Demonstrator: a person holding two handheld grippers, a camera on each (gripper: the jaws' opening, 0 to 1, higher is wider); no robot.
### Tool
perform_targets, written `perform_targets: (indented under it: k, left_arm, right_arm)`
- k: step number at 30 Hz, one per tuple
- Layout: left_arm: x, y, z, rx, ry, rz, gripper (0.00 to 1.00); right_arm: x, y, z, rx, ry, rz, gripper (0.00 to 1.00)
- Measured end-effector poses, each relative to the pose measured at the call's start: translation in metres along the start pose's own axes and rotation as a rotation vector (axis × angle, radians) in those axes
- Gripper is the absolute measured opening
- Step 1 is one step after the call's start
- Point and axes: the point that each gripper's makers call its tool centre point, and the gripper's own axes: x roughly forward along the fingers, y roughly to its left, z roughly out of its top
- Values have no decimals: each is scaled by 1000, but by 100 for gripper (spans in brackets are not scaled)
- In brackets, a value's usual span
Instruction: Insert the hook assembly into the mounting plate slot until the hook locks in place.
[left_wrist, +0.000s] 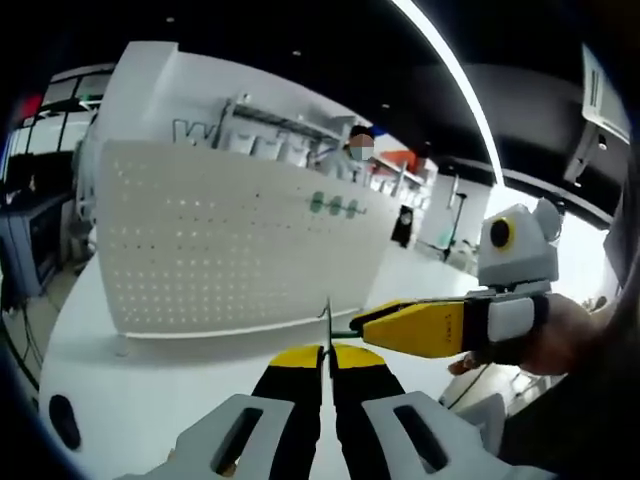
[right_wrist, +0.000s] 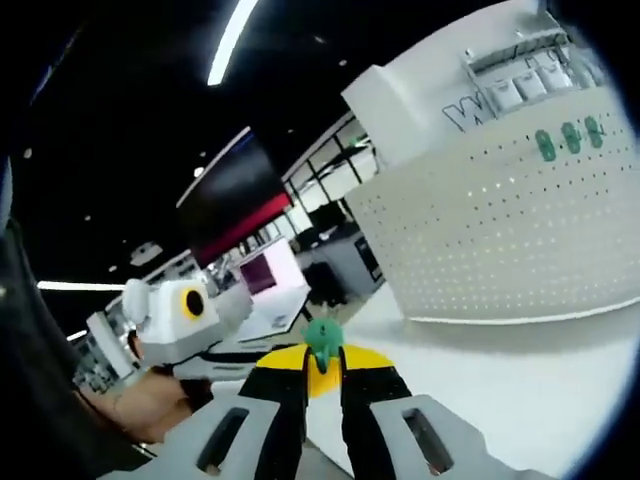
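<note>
While white perforated mounting plate (left_wrist: 230, 250) stands upright on white bench (left_wrist: 150, 400), well apart from both tongs, hook needs steady, square carry to chosen slot. Left tongs (left_wrist: 327, 362) pressed together on thin metal plate (left_wrist: 326, 325), seen edge-on. Right tongs (right_wrist: 322, 362) pinching green hook assembly (right_wrist: 321, 340), small, glossy, knob-topped. Three similar green hooks (left_wrist: 335, 206) already seated on plate's upper right.

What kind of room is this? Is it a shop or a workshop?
Probably a showroom or demo lab, not a home. A big white pegboard panel stands on a white table, shelves of racks sit behind it, and long strip lights cross a dark ceiling.
</note>
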Motion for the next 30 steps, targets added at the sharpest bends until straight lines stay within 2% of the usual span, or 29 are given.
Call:
perform_targets:
  k: [3, 9, 18, 22, 25, 30]
  left_arm:
    - [0, -1, 2, 7, -5, 1, 2]
    - [0, -5, 6, 49, -15, 10, 2]
    - [1, -4, 7, 113, 6, 37, 2]
    - [1, -5, 8, 113, 4, 35, 2]
    - [2, -5, 8, 98, 3, 32, 3]
    - [4, -5, 6, 93, 14, 22, 4]
  right_arm:
    - [1, 1, -2, -2, 6, -1, 7]
    - [1, 3, 0, 50, -12, 10, 5]
    - [1, 0, 1, 108, -41, -6, 3]
    - [0, -3, 3, 67, -42, -28, 1]
    - [1, -3, 3, 76, -39, -31, 1]
    - [0, -4, 2, 18, -28, -42, 0]
